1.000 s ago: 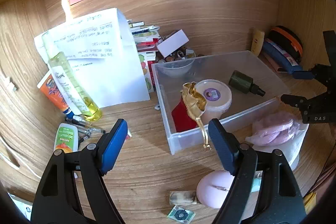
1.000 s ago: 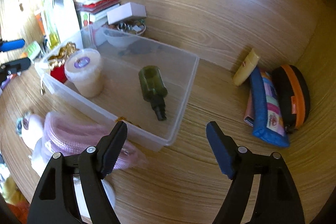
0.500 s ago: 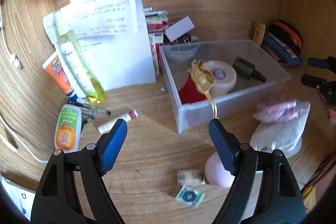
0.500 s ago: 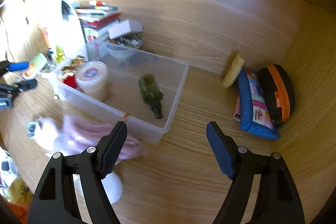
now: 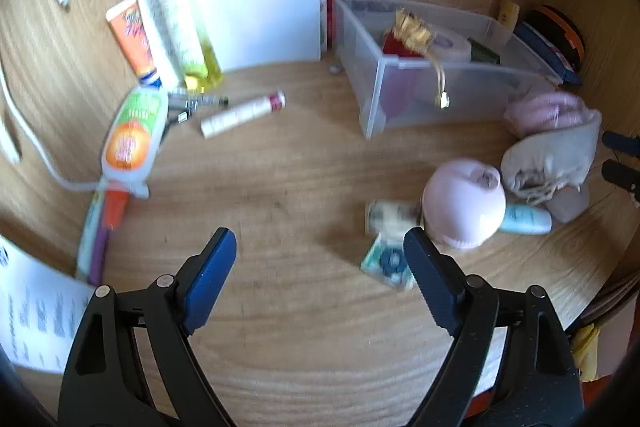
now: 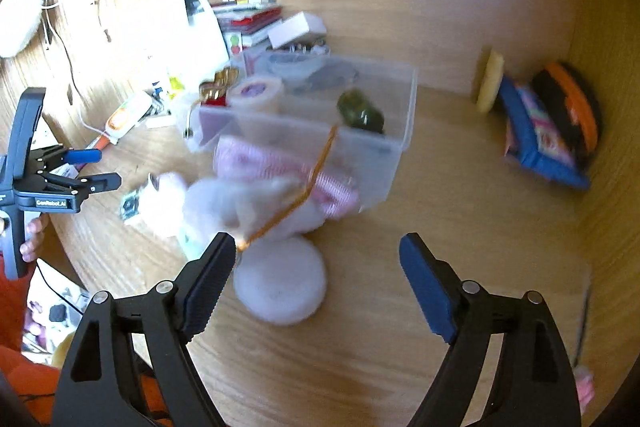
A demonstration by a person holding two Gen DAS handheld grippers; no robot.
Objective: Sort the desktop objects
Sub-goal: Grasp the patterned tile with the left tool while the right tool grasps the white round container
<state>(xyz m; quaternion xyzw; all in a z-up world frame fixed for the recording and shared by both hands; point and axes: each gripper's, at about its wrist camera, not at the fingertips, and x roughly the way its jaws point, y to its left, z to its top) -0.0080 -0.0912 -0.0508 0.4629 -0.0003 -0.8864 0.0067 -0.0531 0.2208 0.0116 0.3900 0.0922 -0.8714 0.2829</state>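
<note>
A clear plastic bin [image 5: 460, 95] [image 6: 396, 95] on the wooden desk holds a red and gold pouch [image 5: 406, 35], a round white jar [image 6: 256, 93] and a dark green bottle [image 6: 360, 113]. My left gripper [image 5: 320, 259] is open and empty above bare desk, back from the bin; it also shows in the right wrist view [image 6: 92, 169]. My right gripper [image 6: 312, 261] is open and empty, just in front of a round white pad [image 6: 280, 281] and a white drawstring bag [image 6: 244, 203]. A pink round case [image 5: 464, 203] lies right of the left gripper.
Tubes and bottles [image 5: 132, 139] lie at the left beside a white paper stand [image 5: 260, 7]. A lip balm stick [image 5: 244, 113] lies mid-desk. A small green packet [image 5: 386, 261] lies by the pink case. Pencil cases [image 6: 552, 131] sit at the back right corner.
Both grippers have pulled back from the bin and stay open. The left view now looks down on the desk front. The right view now shows the white pad and the bag close ahead.
</note>
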